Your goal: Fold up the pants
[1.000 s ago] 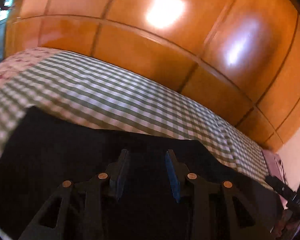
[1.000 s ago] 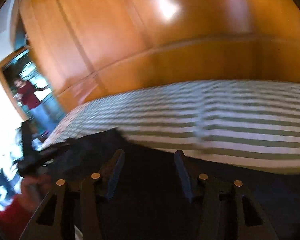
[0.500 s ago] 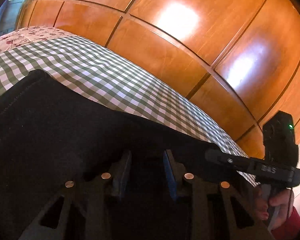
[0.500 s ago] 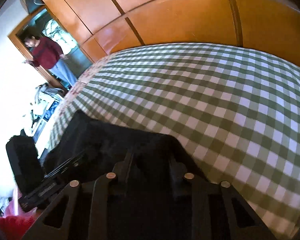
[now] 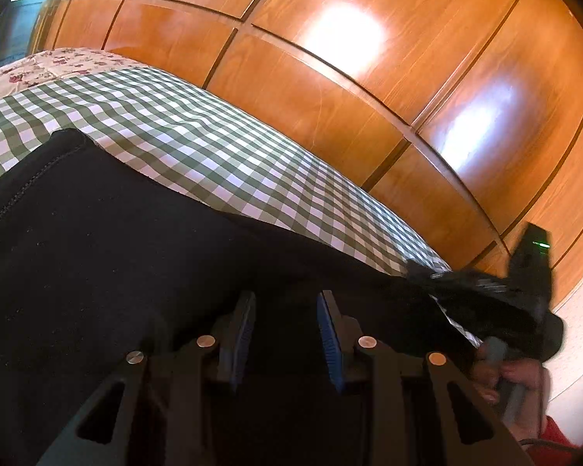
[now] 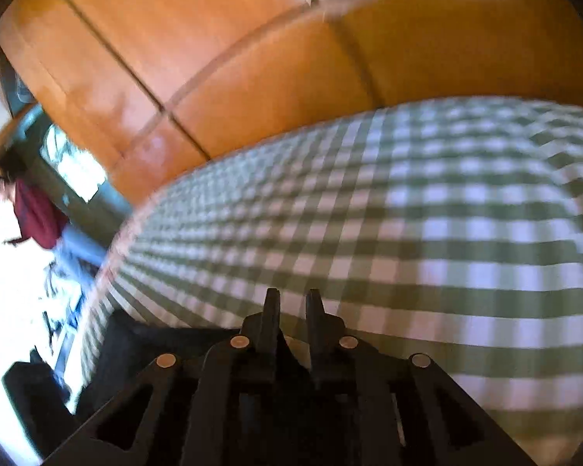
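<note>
left gripper (image 5: 286, 320) low over black pants (image 5: 97, 240), blue pads apart

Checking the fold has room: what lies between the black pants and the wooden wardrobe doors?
Only green-checked bedspread separates the black pants from the wooden wardrobe doors, nothing resting on it; the left wrist view shows this.

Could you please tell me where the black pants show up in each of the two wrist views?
Left wrist: the black pants fill the lower left and centre, running right under the left gripper.
Right wrist: only a dark strip at the lower left edge, beside the right gripper.
Shared landmark: the green checked bedspread.
</note>
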Available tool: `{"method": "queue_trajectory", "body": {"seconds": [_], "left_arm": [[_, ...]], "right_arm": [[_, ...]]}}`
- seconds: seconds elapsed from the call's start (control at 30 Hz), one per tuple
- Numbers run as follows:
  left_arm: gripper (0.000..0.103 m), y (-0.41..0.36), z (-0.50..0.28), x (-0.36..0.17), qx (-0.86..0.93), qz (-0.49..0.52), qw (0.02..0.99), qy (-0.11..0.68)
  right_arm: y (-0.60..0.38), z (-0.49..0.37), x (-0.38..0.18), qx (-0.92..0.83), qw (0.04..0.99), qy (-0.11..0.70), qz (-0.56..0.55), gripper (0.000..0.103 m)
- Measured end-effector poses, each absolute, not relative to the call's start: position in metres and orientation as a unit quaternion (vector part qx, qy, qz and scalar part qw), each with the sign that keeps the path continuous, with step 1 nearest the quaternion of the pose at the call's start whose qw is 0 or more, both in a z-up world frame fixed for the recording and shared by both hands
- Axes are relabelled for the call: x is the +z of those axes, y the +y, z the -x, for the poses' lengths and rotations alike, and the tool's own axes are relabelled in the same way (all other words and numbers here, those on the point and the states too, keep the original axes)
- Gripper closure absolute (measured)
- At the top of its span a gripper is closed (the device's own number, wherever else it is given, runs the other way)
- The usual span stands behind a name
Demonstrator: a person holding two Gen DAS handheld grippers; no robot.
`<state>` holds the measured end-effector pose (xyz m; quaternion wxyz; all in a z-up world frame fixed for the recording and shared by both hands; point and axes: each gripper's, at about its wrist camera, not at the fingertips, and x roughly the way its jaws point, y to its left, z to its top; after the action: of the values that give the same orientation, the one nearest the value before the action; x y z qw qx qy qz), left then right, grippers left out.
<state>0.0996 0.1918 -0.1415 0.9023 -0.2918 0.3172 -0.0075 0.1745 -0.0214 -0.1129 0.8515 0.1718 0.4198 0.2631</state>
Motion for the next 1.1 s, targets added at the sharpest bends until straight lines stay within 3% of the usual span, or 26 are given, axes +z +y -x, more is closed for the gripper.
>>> {"method": "queue_trajectory", "body": {"seconds": [0.17, 0.37, 0.53, 0.63, 1.1], "left_arm": [[0.067, 0.176, -0.111, -0.124, 0.011, 0.239, 0.903, 0.358], [0.066, 0.111, -0.115, -0.081, -0.082, 0.155, 0.924, 0.34], [0.065, 0.066, -0.145, -0.099, -0.12, 0.114, 0.9, 0.404], [0.066, 0.061, -0.162, -0.123, -0.111, 0.125, 0.883, 0.439], [0.065, 0.089, -0.163, -0.135, -0.154, 0.218, 0.877, 0.399]], "right_arm": [[-0.052, -0.119, -0.075, 0.28, 0.869, 0.38, -0.149, 0.083], [-0.091, -0.066, -0.081, 0.246, 0.879, 0.403, -0.074, 0.083], [-0.141, -0.049, -0.084, 0.183, 0.891, 0.412, -0.063, 0.083], [-0.161, -0.049, -0.089, 0.155, 0.897, 0.412, -0.05, 0.083], [-0.176, -0.058, -0.109, 0.166, 0.903, 0.379, -0.117, 0.08]]}}
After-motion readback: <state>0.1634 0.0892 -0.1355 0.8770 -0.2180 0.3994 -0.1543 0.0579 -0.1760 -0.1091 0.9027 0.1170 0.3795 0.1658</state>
